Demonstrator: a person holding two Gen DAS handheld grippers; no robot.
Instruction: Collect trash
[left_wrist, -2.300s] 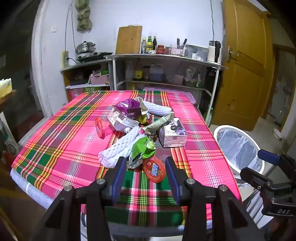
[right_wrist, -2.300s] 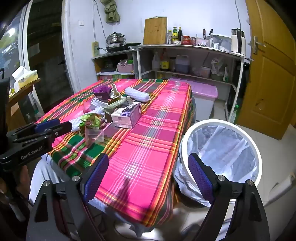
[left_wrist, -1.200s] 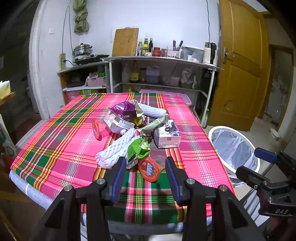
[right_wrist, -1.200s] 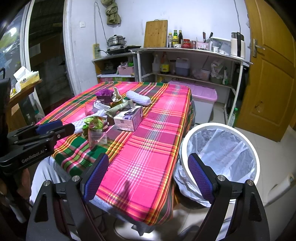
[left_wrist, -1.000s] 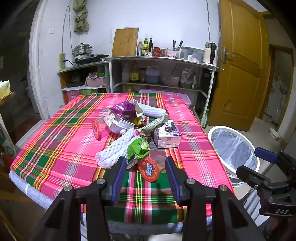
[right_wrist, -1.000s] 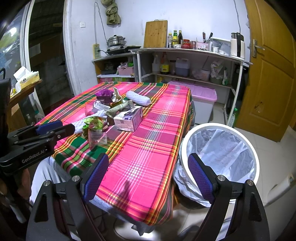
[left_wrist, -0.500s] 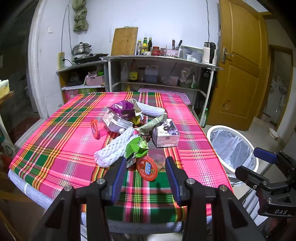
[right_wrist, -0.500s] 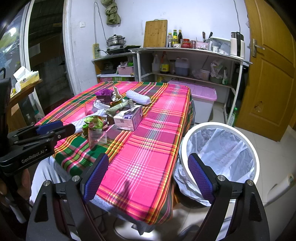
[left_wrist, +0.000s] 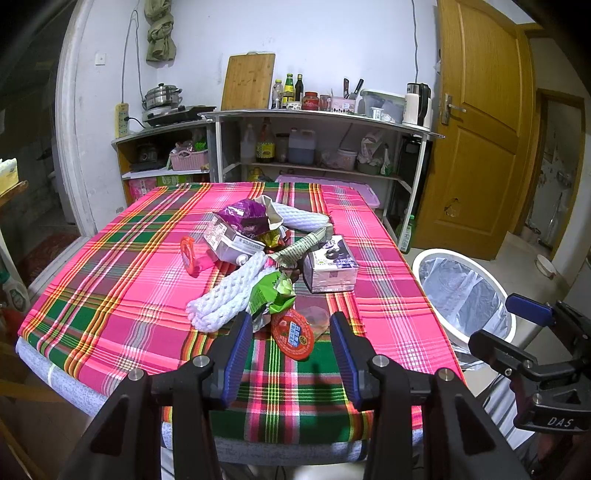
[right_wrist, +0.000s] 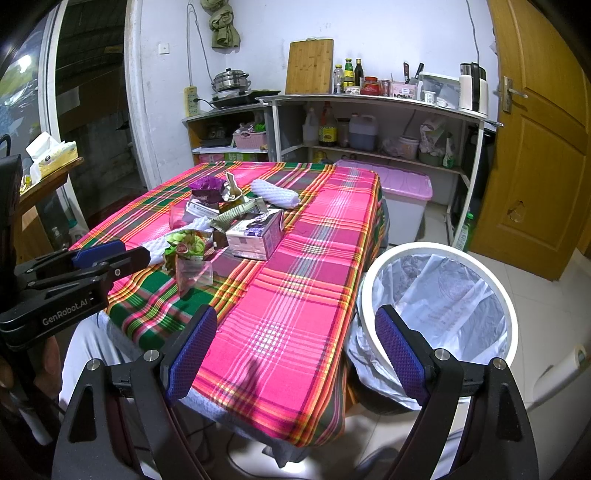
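bottle labels unreadable; shelf contents indistinct — cluttered

Left claw held angled downward, blue pads apart, nothing between them. Right claw likewise tilted down, pads spread wider, empty. Both side by side, each visible at the edge of the other's view.

"GenRobot.AI" on left hand-held gripper; "DAS" on right hand-held gripper

A heap of trash lies mid-frame on the table. The bin stands at lower right beside it. Shelves run behind, a door upper right.
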